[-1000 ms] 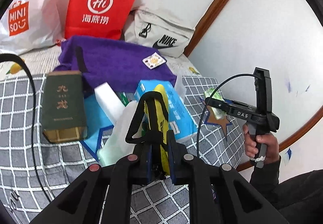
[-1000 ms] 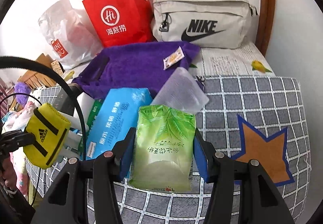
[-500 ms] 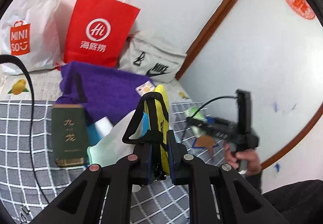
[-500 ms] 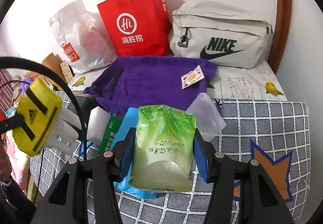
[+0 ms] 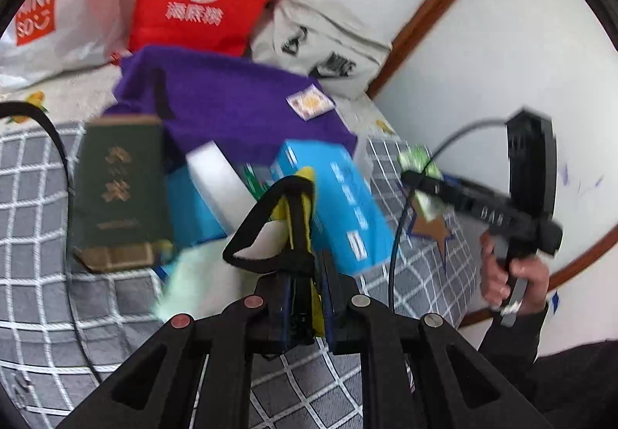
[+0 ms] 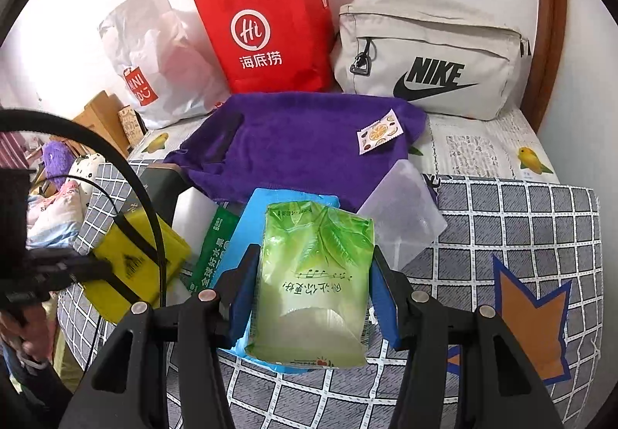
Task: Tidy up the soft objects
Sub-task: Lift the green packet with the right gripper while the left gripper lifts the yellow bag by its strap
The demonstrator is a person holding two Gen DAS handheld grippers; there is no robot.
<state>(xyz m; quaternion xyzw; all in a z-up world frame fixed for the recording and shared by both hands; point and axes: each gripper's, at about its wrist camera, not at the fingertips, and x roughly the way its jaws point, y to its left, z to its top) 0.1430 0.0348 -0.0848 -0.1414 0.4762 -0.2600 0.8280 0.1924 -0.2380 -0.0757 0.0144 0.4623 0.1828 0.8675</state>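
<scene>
Left tool (image 5: 305, 297) is clamped narrow on a yellow pouch (image 5: 305, 212) with a black strap, held edge-on above the checked bedspread (image 5: 58, 274), its long axis running away from the tool toward the blue tissue pack (image 5: 340, 205) and purple towel (image 5: 231, 112) just ahead. Right tool (image 6: 314, 297) grips a green tissue pack (image 6: 313, 274) across its width, long axis pointing forward, directly above the blue pack, probably nearer the pile.

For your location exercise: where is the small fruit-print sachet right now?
In the right wrist view, the fruit-print sachet lies on the purple towel, near its right edge, just below the Nike bag.
</scene>
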